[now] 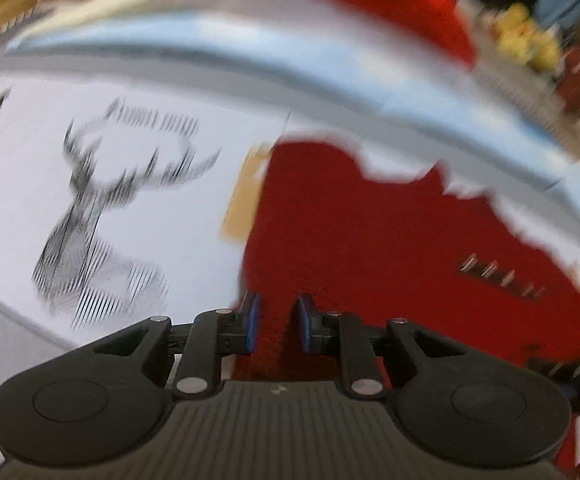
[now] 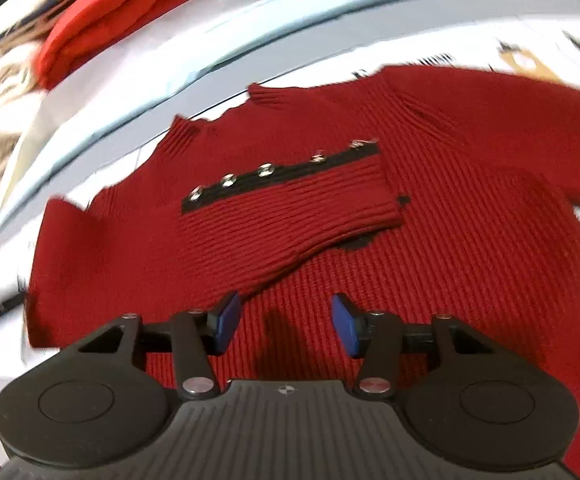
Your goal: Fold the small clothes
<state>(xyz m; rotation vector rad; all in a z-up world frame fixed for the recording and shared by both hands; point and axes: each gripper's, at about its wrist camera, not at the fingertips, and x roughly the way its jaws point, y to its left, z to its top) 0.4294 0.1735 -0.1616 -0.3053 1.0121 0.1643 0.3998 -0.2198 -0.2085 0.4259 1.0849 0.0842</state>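
A dark red ribbed sweater (image 2: 430, 208) lies spread on a white cloth (image 1: 150, 80) with a black antlered-deer print (image 1: 102, 216). One sleeve (image 2: 290, 208) is folded across the chest, its cuff trimmed with a black strip carrying a row of silver snaps (image 2: 266, 170). The collar (image 2: 268, 96) points away from the camera in the right wrist view, and the second sleeve (image 2: 530, 120) stretches out toward the right of that view.

The right gripper (image 2: 286, 326) hovers low over the sweater's body, its blue pads (image 2: 346, 330) set wide apart with nothing between them. The left gripper (image 1: 278, 328) sits over the sweater's edge, where red fabric meets white cloth; its pads (image 1: 252, 328) stand a narrow gap apart, and the red knit showing in the gap looks to lie beyond them, not pinched.

Beyond the collar the cloth ends in pale blue and grey bands (image 2: 194, 60). Past those lies a brighter red bundle (image 2: 102, 24). White cloth lies bare to the left of the sweater in the left wrist view, which is heavily blurred.
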